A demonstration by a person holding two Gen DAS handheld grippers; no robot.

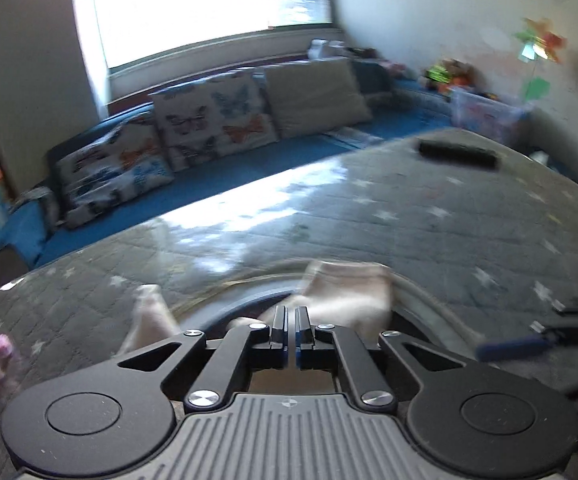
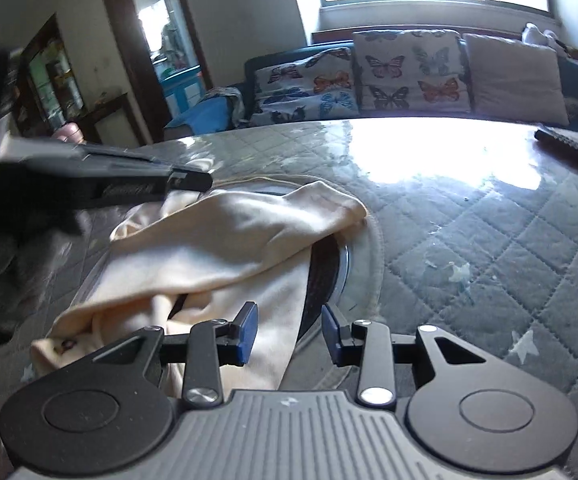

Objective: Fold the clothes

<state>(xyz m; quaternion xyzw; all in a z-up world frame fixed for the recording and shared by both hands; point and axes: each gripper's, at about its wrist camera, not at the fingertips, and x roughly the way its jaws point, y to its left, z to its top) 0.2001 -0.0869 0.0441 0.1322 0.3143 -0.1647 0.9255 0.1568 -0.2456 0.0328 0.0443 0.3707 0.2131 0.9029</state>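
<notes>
Inspector A: The quilted table cover [image 2: 469, 240] filled the lower half of both views. A cream garment [image 2: 225, 248] lay crumpled at centre-left of the right wrist view, draped over a round dark-rimmed object [image 2: 325, 264].

Inspector B: And the grippers?

Inspector A: The right gripper [image 2: 289, 334] stood spread at lower centre, garment edge between its fingers, untouched. The left gripper [image 1: 291, 332] was pressed together; the cloth [image 1: 345, 292] lay just beyond its tips; any pinch could not be confirmed.
</notes>
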